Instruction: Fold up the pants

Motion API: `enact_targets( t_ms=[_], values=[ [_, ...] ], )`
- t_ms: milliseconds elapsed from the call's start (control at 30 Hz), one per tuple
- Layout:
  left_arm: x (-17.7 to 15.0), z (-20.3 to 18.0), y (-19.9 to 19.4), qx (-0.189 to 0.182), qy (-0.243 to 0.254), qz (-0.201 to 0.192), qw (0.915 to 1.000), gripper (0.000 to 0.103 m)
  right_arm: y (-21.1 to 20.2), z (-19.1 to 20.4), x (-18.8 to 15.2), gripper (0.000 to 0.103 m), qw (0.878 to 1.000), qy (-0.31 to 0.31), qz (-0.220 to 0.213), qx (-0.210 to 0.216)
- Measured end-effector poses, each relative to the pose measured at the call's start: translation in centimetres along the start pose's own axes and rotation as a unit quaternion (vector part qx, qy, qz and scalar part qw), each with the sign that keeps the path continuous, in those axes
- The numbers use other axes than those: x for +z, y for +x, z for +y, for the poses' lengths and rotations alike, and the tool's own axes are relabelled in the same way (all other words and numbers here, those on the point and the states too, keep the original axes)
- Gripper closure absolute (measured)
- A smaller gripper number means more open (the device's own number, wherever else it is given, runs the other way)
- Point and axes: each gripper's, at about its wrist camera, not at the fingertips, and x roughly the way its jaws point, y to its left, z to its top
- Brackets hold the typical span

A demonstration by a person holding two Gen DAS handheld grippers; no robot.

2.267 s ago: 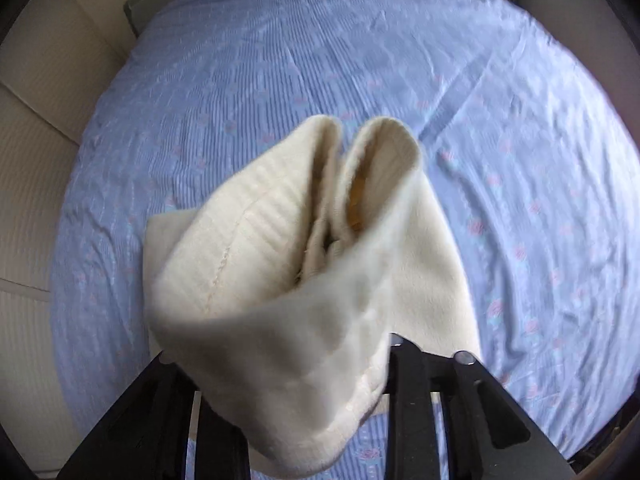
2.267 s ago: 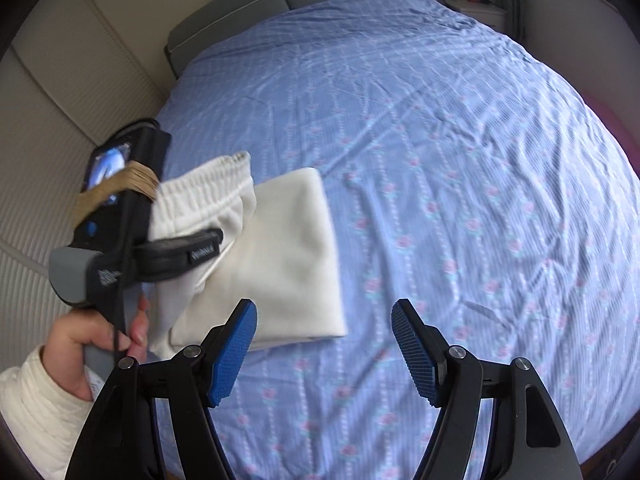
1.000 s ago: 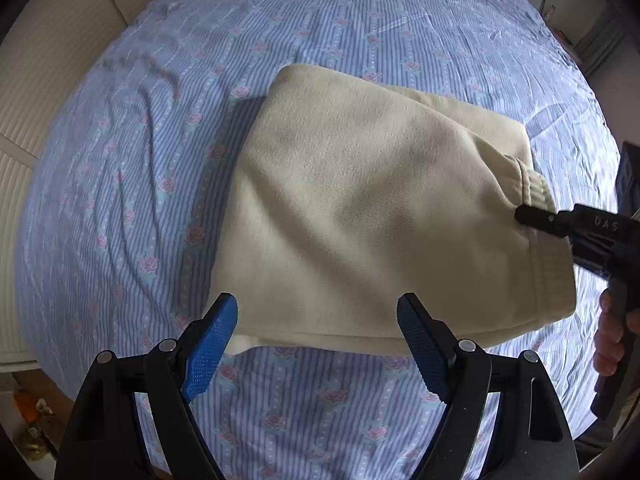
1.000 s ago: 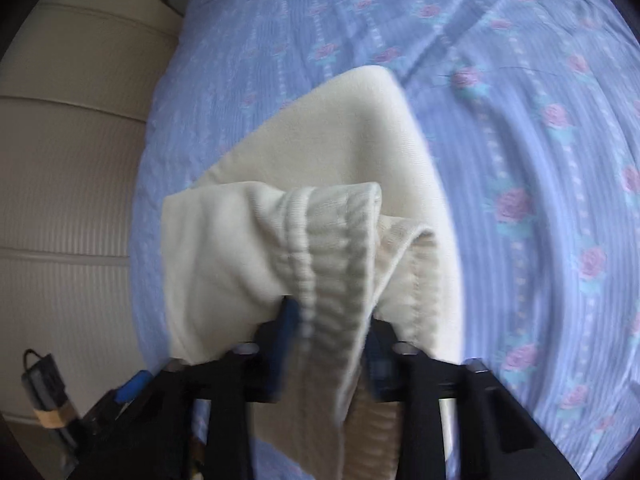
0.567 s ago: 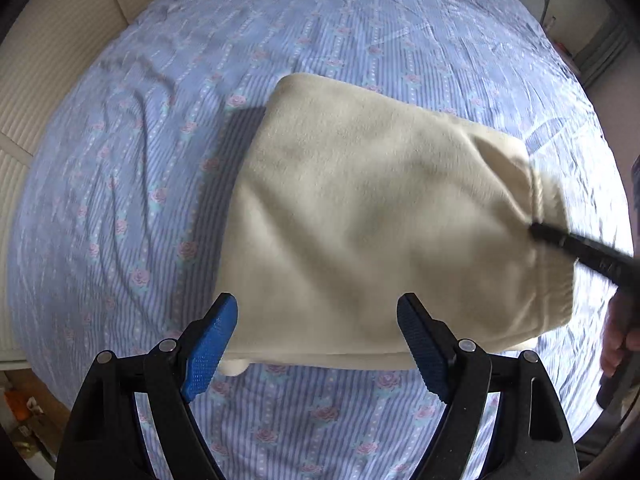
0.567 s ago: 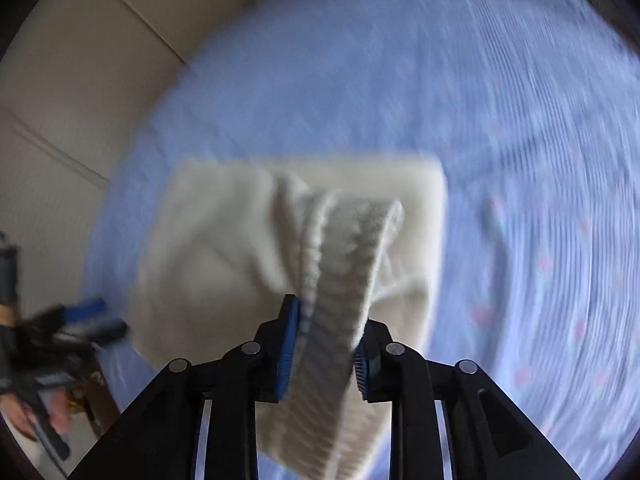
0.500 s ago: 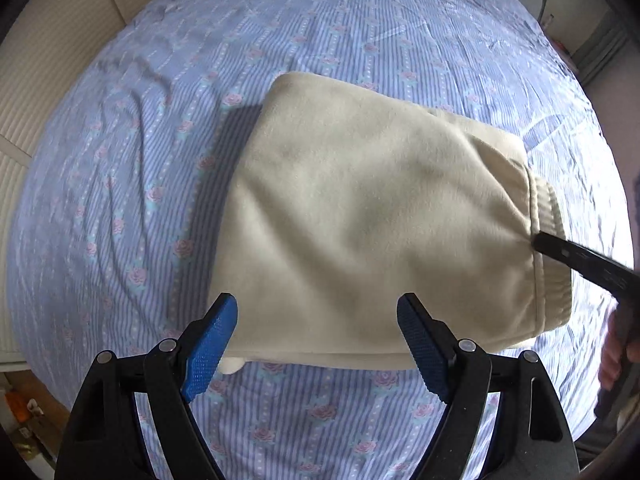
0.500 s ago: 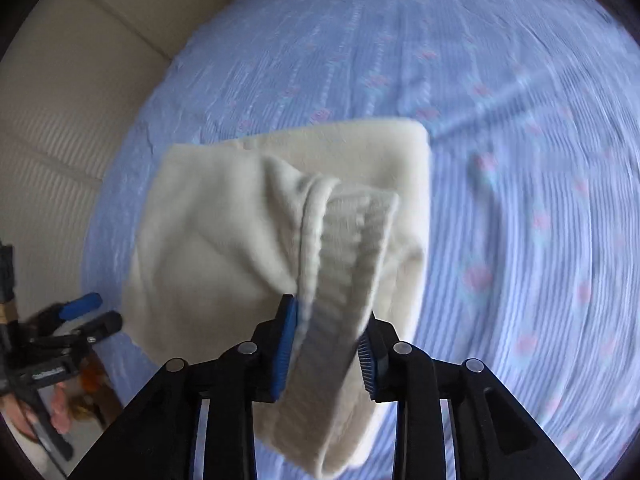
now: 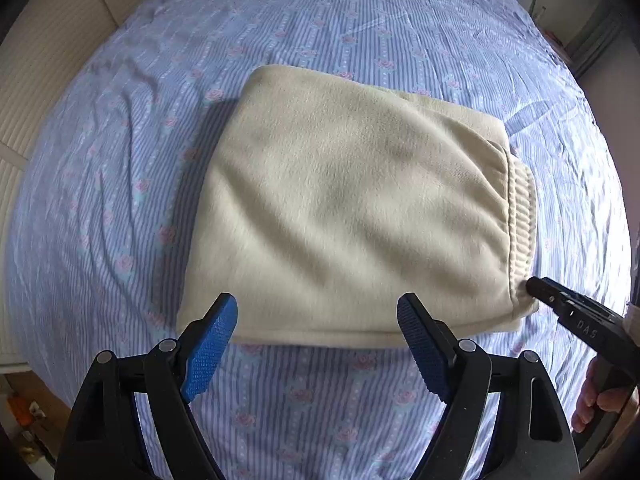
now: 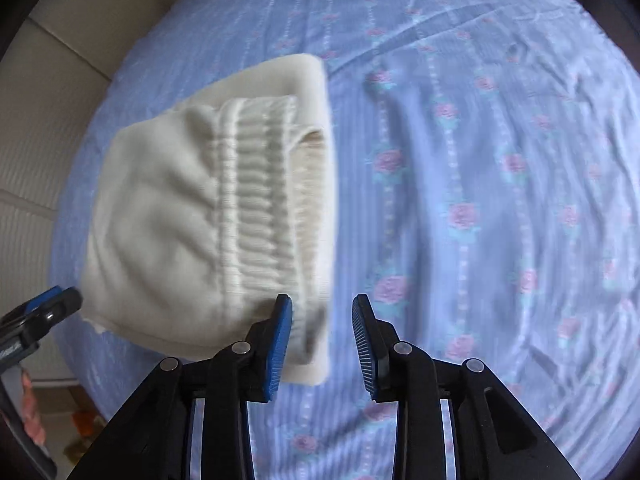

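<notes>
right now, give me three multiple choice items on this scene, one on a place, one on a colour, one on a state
1. Where do the folded pants lie?
A. on the bed sheet
B. on a wooden floor
C. in a basket

2. What colour are the pants?
A. black
B. cream
C. red

3. How does the right gripper stand?
A. shut on the waistband
B. out of view
C. open, pads clear of the cloth

Answers:
1 A, the floral blue sheet surrounds the pants on all sides.
2 B, the fleece and its ribbed waistband are cream.
3 C, a gap shows between its blue pads; they have just been opening.
</notes>
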Motion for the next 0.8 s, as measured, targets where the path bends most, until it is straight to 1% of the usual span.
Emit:
enact_targets(
  t_ms=[67,100,133,233,333,433,500,567,667,733,800],
  values=[
    [-0.5,0.3,-0.7,0.0,-0.007,-0.007,1.0,0.021,-1.6,0.2,-0.5,0.067,1.0,0.003,-0.01,-0.003],
    [-0.8,0.5,-1.2,0.0,-0.01,-0.01,0.9999,0.02,-2.7,-0.2,-0.7,0.062,1.0,0.004,-0.015,-0.004],
    [-1.1,0.7,-1.5,-0.001,-0.012,-0.013,0.9998,0.02,-3.7,-0.1,-1.2,0.054,1.0,0.005,-0.025,-0.005],
    [-2.4,1.6,-3.2,0.0,-0.024,-0.027,0.9994,0.019,-7.1,0.6,-2.7,0.04,0.998,0.01,-0.062,0.013],
    [-4.2,2.7,-5.0,0.001,-0.036,-0.043,0.9984,0.016,-10.1,1.2,-3.6,0.032,0.995,0.02,-0.09,0.036],
    [-6.1,3.8,-6.5,0.009,-0.048,-0.054,0.9973,0.014,-11.7,1.8,-4.8,0.027,0.992,0.016,-0.111,0.065],
    [-7.5,4.5,-7.3,0.017,-0.059,-0.059,0.9964,0.013,-11.7,1.9,-5.4,0.023,0.99,0.015,-0.122,0.07],
    [-8.9,4.9,-7.8,0.026,-0.069,-0.061,0.9954,0.011,-10.8,1.7,-5.9,0.023,0.989,0.021,-0.123,0.081],
    [-9.7,4.6,-7.6,0.038,-0.077,-0.056,0.9947,0.011,-9.0,0.8,-6.1,0.023,0.984,0.051,-0.119,0.121],
    [-9.9,4.0,-7.4,0.035,-0.076,-0.055,0.995,0.011,-7.0,0.0,-5.9,0.02,0.977,0.082,-0.107,0.162],
    [-9.8,2.9,-7.0,0.037,-0.068,-0.057,0.9954,0.011,-5.7,-0.4,-5.8,0.019,0.972,0.104,-0.095,0.186]
  ],
)
